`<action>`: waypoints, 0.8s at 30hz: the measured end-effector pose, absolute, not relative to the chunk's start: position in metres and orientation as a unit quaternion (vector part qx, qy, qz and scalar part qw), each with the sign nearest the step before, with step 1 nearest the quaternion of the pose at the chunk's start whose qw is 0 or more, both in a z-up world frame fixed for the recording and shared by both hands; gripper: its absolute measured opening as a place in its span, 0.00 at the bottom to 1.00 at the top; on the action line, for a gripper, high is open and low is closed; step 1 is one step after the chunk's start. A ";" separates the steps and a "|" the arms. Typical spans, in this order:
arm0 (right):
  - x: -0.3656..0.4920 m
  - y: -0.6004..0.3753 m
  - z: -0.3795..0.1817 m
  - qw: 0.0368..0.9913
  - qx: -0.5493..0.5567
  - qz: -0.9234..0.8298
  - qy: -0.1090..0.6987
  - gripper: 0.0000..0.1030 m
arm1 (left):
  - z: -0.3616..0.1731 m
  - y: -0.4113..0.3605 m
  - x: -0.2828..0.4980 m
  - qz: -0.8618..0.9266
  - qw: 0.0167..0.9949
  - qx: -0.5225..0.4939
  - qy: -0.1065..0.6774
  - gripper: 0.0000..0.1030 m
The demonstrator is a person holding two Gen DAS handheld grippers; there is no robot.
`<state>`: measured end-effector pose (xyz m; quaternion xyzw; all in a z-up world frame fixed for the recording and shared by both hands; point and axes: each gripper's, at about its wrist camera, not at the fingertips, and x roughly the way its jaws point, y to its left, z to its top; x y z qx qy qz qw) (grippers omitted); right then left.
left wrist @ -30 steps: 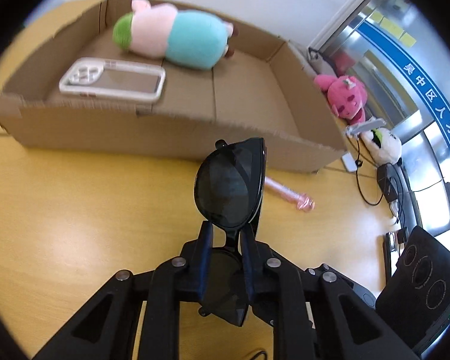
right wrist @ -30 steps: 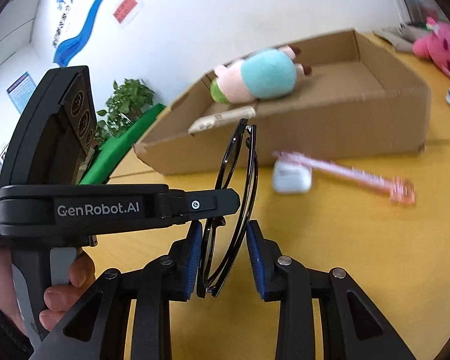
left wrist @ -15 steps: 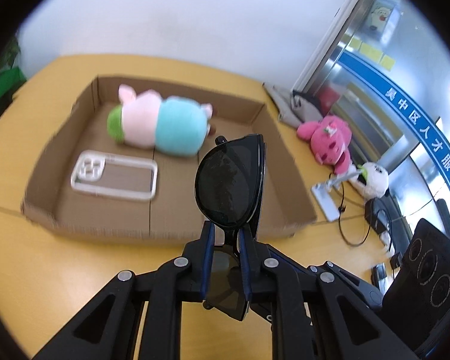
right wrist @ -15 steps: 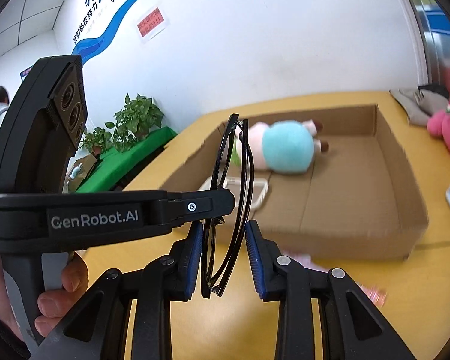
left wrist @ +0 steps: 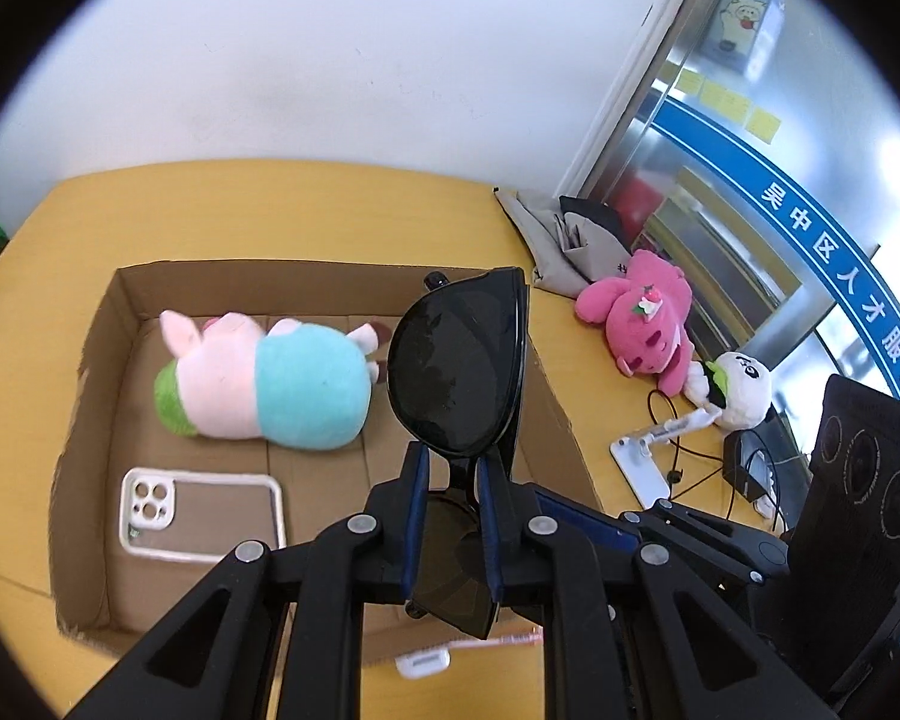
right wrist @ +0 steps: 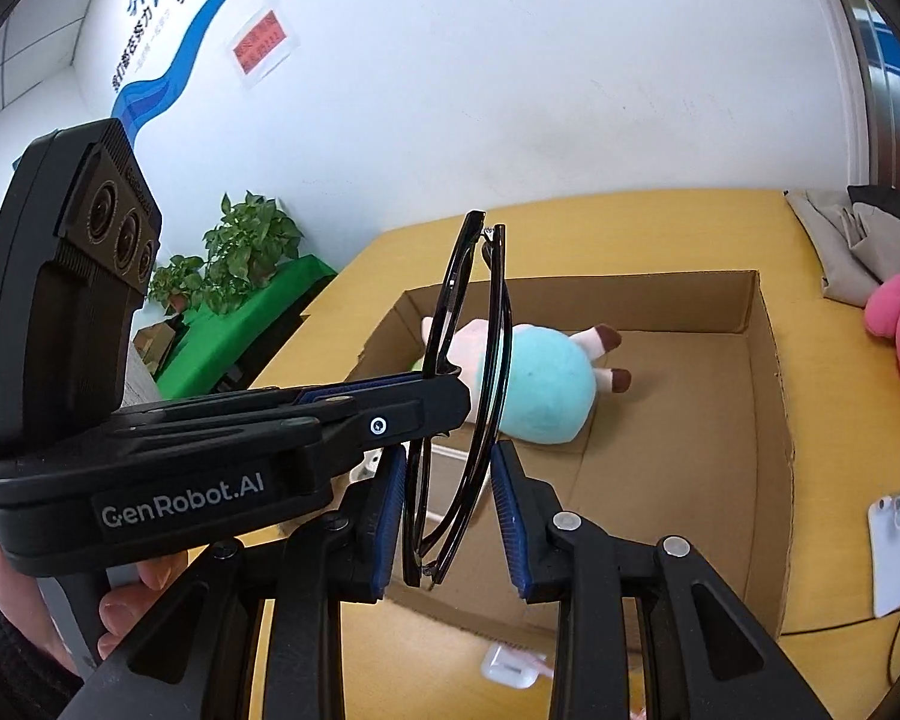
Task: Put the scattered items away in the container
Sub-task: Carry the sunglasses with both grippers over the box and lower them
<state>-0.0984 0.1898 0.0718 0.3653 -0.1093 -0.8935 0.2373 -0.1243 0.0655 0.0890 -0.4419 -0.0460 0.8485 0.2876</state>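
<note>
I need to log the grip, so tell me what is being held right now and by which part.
The black sunglasses, folded. The left claw pinches them at the bridge between the lenses; the right claw's pads flank the lower lens without visibly pressing.

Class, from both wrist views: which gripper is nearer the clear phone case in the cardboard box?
Left. The left gripper hangs just right of the phone case; the right gripper sits farther right, on the other side of the sunglasses.
</note>
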 end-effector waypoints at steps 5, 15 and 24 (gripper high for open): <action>-0.135 0.203 0.062 0.234 0.394 -0.880 -0.126 0.30 | 0.074 0.083 -0.155 0.836 0.287 -0.465 -0.049 0.15; -0.205 0.243 0.049 0.200 0.428 -0.871 -0.130 0.30 | 0.053 0.134 -0.226 0.811 0.306 -0.495 -0.057 0.15; -0.278 0.275 0.003 0.177 0.492 -0.839 -0.150 0.30 | -0.001 0.168 -0.286 0.781 0.297 -0.547 -0.055 0.14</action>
